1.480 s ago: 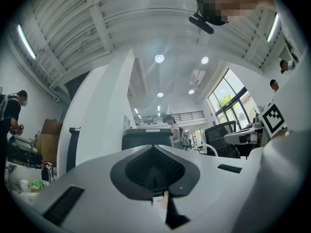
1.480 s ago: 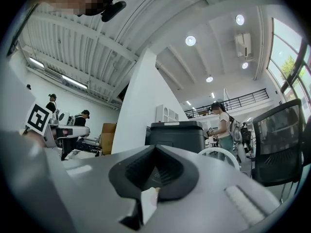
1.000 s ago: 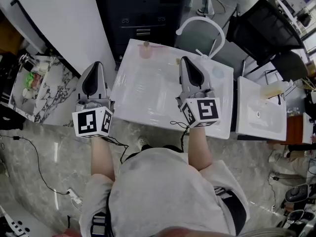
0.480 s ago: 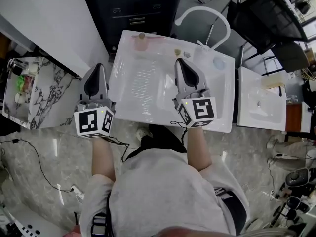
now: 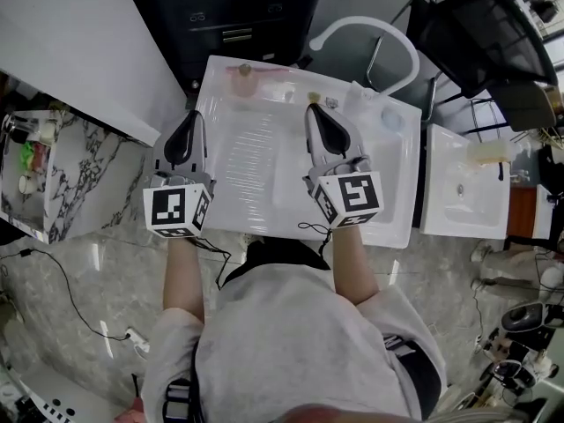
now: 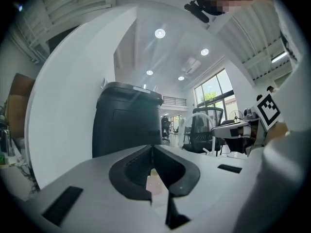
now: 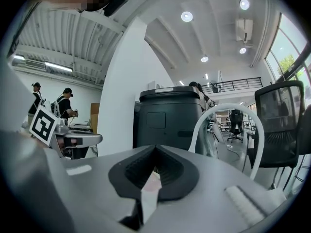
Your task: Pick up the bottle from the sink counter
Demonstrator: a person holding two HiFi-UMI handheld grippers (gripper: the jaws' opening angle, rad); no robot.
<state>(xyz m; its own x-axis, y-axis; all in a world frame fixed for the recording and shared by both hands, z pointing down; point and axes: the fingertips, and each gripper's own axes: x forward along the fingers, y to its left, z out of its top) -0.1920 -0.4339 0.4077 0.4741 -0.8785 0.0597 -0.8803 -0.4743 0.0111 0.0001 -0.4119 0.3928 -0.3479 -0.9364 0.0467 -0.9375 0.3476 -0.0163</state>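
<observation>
Both tools are clenched on nothing above the white sink bench (image 5: 392,201). The left tool (image 5: 187,120) is at its left edge and the right tool (image 5: 315,110) nearer the middle. The pink bottle (image 5: 244,78) stands at the far edge, apart from both.

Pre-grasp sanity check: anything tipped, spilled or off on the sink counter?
Nothing stands out. The bottle stands upright at the far left corner of the sink counter; no spill or damage visible.
</observation>
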